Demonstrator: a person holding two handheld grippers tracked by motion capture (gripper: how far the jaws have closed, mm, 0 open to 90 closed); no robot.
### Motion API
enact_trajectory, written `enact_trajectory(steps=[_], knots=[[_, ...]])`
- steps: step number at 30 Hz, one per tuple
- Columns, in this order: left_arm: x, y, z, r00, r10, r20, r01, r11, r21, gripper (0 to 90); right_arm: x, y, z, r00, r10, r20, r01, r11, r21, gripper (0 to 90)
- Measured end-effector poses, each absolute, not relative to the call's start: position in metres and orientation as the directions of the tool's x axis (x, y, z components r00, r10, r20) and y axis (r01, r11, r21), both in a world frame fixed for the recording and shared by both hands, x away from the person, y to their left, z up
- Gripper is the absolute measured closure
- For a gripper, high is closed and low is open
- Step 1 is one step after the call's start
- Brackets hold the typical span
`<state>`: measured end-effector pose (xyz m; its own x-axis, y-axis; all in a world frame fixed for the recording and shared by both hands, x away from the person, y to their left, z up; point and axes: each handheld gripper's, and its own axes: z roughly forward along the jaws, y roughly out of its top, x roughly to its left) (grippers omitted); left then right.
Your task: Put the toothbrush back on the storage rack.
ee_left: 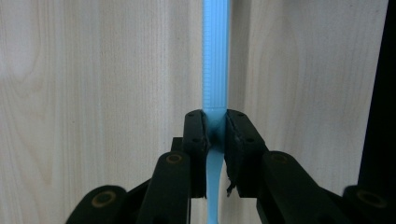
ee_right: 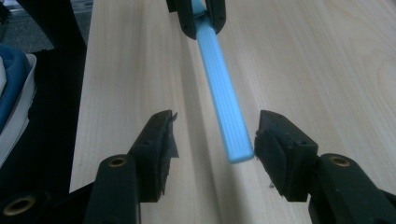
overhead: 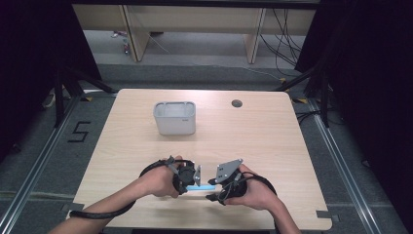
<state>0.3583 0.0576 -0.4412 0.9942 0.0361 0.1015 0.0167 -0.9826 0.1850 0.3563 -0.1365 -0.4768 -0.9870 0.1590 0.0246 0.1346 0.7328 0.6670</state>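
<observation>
The left hand-held gripper (ee_left: 215, 133) clamps one end of the ribbed blue strip (ee_right: 224, 98), likely a plastic tie, whose long axis runs low over the counter (overhead: 272, 141) into the parted, untouching right hand-held gripper (ee_right: 215, 140).

- Right gripper (ee_right: 214, 140) over a pale wooden table (ee_right: 327, 60); its two black jaws rise from the bottom edge and stand wide apart
- A ribbed blue handle (ee_right: 224, 88) runs down the middle, its blunt end between the jaws; it nearly touches the right pad, well clear of the left
- Left gripper (ee_right: 198, 16) at the top edge, clamped on the handle's far end
- Dark floor at left
</observation>
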Motion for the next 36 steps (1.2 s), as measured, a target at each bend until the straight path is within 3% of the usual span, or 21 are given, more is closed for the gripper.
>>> enact_trajectory(steps=[11,13,14,16,19,24,30,31,33,34,36], knots=[[0.356,0.056,-0.441,0.995,0.009,0.1,-0.01,-0.982,0.186,78.6,0.357,-0.13,-0.482,-0.991,0.131,0.036,0.121,0.732,0.67,56.7],[0.355,0.055,-0.441,0.995,0.004,0.099,-0.014,-0.982,0.186,78.5,0.359,-0.128,-0.483,-0.993,0.115,0.022,0.1,0.728,0.678,59.4],[0.355,0.055,-0.441,0.995,0.003,0.1,-0.016,-0.982,0.186,78.5,0.356,-0.128,-0.482,-0.987,0.149,0.06,0.151,0.731,0.666,60.8],[0.355,0.055,-0.441,0.995,-0.002,0.098,-0.02,-0.983,0.182,78.6,0.36,-0.126,-0.483,-0.992,0.125,0.03,0.112,0.728,0.676,64.6],[0.353,0.054,-0.44,0.996,0.002,0.09,-0.015,-0.98,0.197,78.5,0.359,-0.124,-0.484,-0.991,0.124,0.053,0.126,0.722,0.681,74.8],[0.353,0.055,-0.439,0.996,-0.006,0.09,-0.025,-0.979,0.201,77.8,0.358,-0.124,-0.485,-0.995,0.093,0.047,0.1,0.721,0.686,78.6],[0.355,0.066,-0.425,0.982,0.079,0.169,0.018,-0.941,0.339,59.6,0.356,-0.13,-0.486,-0.992,0.121,0.023,0.102,0.712,0.695,79.0],[0.355,0.07,-0.422,0.977,0.116,0.176,0.039,-0.919,0.391,59.6,0.356,-0.132,-0.485,-0.991,0.135,0.009,0.103,0.71,0.696,79.0],[0.355,0.077,-0.419,0.966,0.176,0.189,0.066,-0.876,0.478,48.7,0.356,-0.14,-0.487,-0.981,0.192,0.013,0.146,0.695,0.704,79.1],[0.353,0.08,-0.419,0.956,0.237,0.175,0.107,-0.831,0.546,48.7,0.356,-0.14,-0.487,-0.981,0.192,0.013,0.146,0.695,0.704,79.1],[0.353,0.088,-0.416,0.942,0.276,0.192,0.116,-0.802,0.585,40.7,0.359,-0.149,-0.487,-0.966,0.257,0.001,0.18,0.672,0.718,79.1]])
